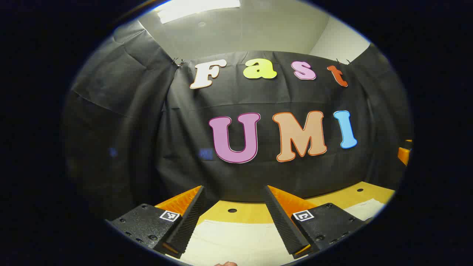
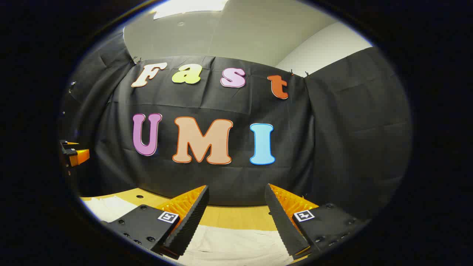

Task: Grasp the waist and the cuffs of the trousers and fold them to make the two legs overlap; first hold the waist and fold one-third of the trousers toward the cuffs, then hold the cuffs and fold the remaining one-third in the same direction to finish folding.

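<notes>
Hovering with jaws wide and empty, the left hand-held gripper (image 1: 233,218) and right hand-held gripper (image 2: 236,218) face the wall. The trousers (image 1: 229,238) lie flat on the bench (image 1: 251,212) at six o'clock beneath both, equally near; their long axis seems to run sideways.

Off-white, plain trousers (image 1: 236,240) lie on a yellow-tan wooden table (image 1: 255,212) dotted with small dark holes. Behind it hangs a black cloth wall (image 1: 184,147), faintly creased. Above, the ceiling (image 1: 240,33) is pale grey-white with a bright white light panel (image 1: 196,7). In the right gripper view the trousers (image 2: 236,245) look cream-white too.
</notes>
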Motion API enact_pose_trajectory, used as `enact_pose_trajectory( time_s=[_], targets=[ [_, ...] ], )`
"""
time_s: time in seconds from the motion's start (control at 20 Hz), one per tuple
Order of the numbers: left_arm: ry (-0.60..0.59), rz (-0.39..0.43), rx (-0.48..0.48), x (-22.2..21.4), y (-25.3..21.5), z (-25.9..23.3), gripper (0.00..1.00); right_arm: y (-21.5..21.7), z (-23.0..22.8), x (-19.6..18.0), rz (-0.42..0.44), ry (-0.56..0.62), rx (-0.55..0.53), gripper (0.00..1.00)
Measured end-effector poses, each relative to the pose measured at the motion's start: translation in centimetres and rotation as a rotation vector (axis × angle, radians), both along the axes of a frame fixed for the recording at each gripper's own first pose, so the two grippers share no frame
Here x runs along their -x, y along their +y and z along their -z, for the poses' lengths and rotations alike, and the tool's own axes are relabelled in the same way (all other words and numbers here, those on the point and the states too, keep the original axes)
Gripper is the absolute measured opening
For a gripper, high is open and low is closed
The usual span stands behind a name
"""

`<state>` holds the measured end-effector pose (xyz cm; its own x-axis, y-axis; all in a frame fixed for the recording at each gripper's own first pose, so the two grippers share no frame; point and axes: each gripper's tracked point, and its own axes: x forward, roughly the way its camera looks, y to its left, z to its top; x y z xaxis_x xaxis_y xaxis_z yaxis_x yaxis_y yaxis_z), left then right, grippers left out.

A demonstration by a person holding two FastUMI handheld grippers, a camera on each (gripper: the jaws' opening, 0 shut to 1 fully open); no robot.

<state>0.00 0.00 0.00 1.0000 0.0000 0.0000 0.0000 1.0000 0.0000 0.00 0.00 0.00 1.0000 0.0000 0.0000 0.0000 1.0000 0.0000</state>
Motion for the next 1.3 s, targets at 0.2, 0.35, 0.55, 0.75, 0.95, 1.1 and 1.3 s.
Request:
enact_pose_trajectory(
  time_s=[0.2, 0.35, 0.55, 0.75, 0.95, 1.1, 1.3],
  targets=[
    [0.002, -0.005, -0.001, 0.1, -0.3, 0.0, 0.95, -1.5, -0.3, -0.6, 0.015, -0.011, 0.007, 0.97],
    [0.008, -0.010, -0.015, 0.3, -0.3, 0.4, 0.95, -2.0, -0.1, -0.9, 0.017, -0.007, 0.001, 0.97],
    [0.020, -0.015, -0.024, 0.2, -0.1, 1.0, 0.95, -2.2, 0.5, -1.0, 0.013, 0.006, 0.008, 0.97],
    [0.028, -0.018, -0.027, 0.0, -0.1, 1.2, 0.95, -2.6, 1.2, -1.0, 0.013, 0.020, 0.009, 0.97],
    [0.027, -0.012, -0.036, -0.2, -0.4, 1.2, 0.95, -3.1, 1.8, -1.1, 0.011, 0.037, 0.030, 0.97],
    [0.029, -0.013, -0.038, -0.4, -0.4, 1.2, 0.95, -3.8, 2.7, -0.9, 0.003, 0.061, 0.066, 0.97],
    [0.043, -0.016, -0.041, -0.6, -0.5, 1.7, 0.95, -5.4, 4.3, -0.4, -0.017, 0.099, 0.139, 0.97]
  ],
)
